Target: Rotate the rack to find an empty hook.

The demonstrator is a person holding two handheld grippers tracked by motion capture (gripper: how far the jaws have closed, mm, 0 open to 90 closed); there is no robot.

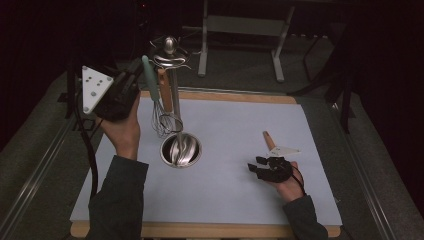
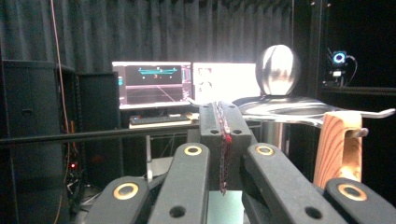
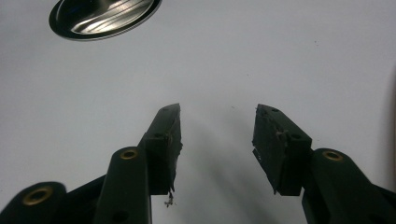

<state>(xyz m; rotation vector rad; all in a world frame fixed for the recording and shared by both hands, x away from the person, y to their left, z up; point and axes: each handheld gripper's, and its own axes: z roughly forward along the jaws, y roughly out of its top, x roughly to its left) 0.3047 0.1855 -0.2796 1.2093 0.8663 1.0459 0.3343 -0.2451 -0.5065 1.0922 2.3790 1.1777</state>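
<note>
A metal utensil stand (image 1: 172,75) with a ball top rises from a round steel base (image 1: 181,150) on the white mat. On its hooks hang a whisk with a teal handle (image 1: 150,80) and a wooden-handled utensil (image 1: 165,90). My left gripper (image 1: 135,70) is held high, just left of the teal handle, jaws pressed together with nothing seen between them. In the left gripper view the left gripper (image 2: 223,112) points at the stand's ball (image 2: 278,70), with the wooden handle (image 2: 338,149) at right. My right gripper (image 1: 256,166) rests low over the mat, open and empty. In the right gripper view the right gripper (image 3: 217,126) has bare mat between its jaws.
A wooden handle (image 1: 269,140) lies on the mat just beyond the right gripper. The mat (image 1: 230,120) covers a wooden board. The stand's base (image 3: 105,16) lies ahead and left of the right jaws. Monitors (image 2: 154,84) glow past the table's far side.
</note>
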